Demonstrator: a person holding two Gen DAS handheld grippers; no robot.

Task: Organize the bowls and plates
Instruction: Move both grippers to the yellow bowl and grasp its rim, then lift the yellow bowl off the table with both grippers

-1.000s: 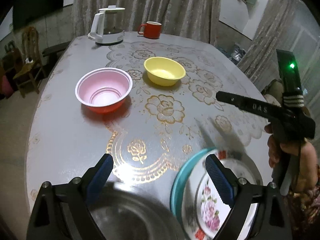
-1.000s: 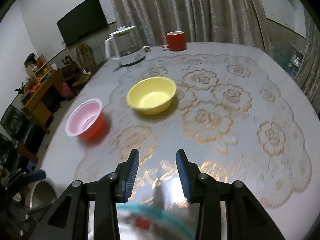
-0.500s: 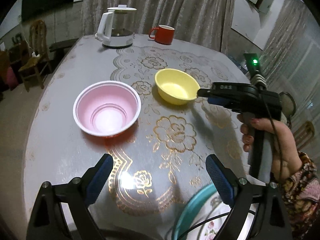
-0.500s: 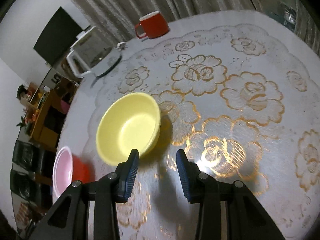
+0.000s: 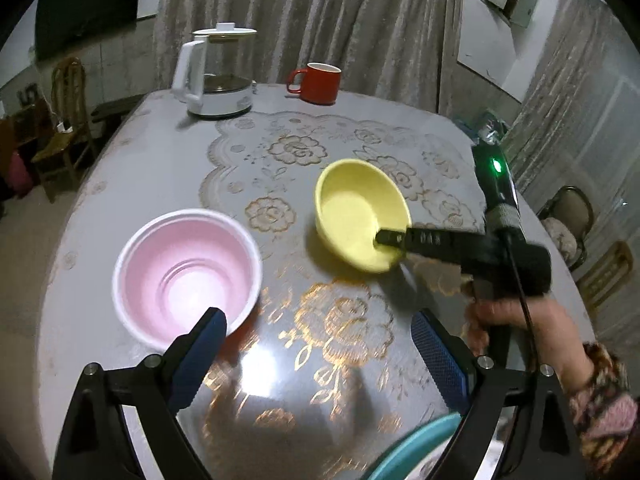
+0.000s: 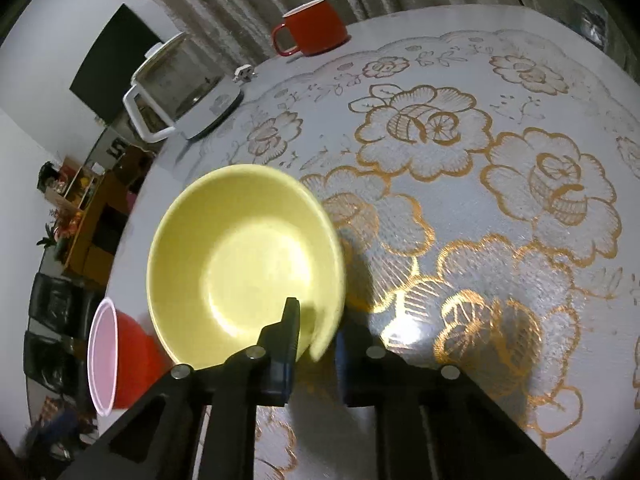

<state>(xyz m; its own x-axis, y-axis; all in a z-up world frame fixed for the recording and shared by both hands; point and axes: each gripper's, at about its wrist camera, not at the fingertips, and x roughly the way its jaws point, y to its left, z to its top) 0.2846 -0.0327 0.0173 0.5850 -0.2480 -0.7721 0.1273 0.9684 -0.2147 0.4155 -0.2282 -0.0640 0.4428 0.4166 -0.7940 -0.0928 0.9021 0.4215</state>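
Note:
A yellow bowl (image 5: 356, 208) (image 6: 240, 260) sits mid-table on the patterned cloth. My right gripper (image 6: 318, 332) (image 5: 390, 238) is shut on its near right rim, one finger inside the bowl and one outside. A pink bowl (image 5: 184, 276) with a red outside (image 6: 120, 360) stands to the left of the yellow one. My left gripper (image 5: 318, 328) is open and holds nothing; its left fingertip (image 5: 212, 324) overlaps the pink bowl's near rim in the picture. A teal plate rim (image 5: 416, 444) shows at the bottom edge of the left wrist view.
A white kettle (image 5: 216, 76) (image 6: 180, 88) and a red mug (image 5: 320, 82) (image 6: 312, 32) stand at the far end of the round table (image 5: 120, 160). A person's hand (image 5: 512, 312) holds the right gripper's handle. Chairs stand around the table; curtains hang behind.
My right gripper came down to the yellow bowl and closed on its rim. My left gripper moved forward toward the pink bowl, and the flowered plate slid almost out of its view.

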